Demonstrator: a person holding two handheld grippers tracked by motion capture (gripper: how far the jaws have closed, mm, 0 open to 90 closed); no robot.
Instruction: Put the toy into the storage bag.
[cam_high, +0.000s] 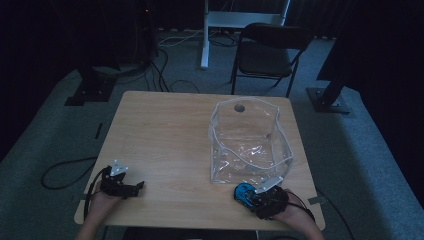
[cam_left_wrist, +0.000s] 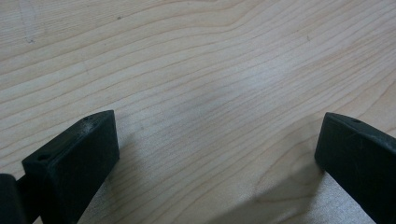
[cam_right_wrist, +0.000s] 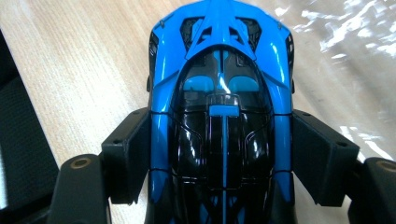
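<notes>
Right gripper (cam_right_wrist: 222, 154) clamps the blue toy car (cam_right_wrist: 222, 93) by its sides, left gripper (cam_left_wrist: 217, 154) gapes empty; lift level toward the clear bag (cam_high: 250, 140) at 12 o'clock.

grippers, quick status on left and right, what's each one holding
left gripper: open, nothing between the jaws, bare wooden table under it.
right gripper: closed on the blue and black toy car, jaws pressed to its sides.

The high view was dim and grainy, the room around the pale wooden bench (cam_high: 165, 135) nearly black. Both gripper views were brighter. Glare streaked the clear plastic bag (cam_right_wrist: 355, 51) beside the glossy blue toy car (cam_right_wrist: 222, 65); near edges blurred.
</notes>
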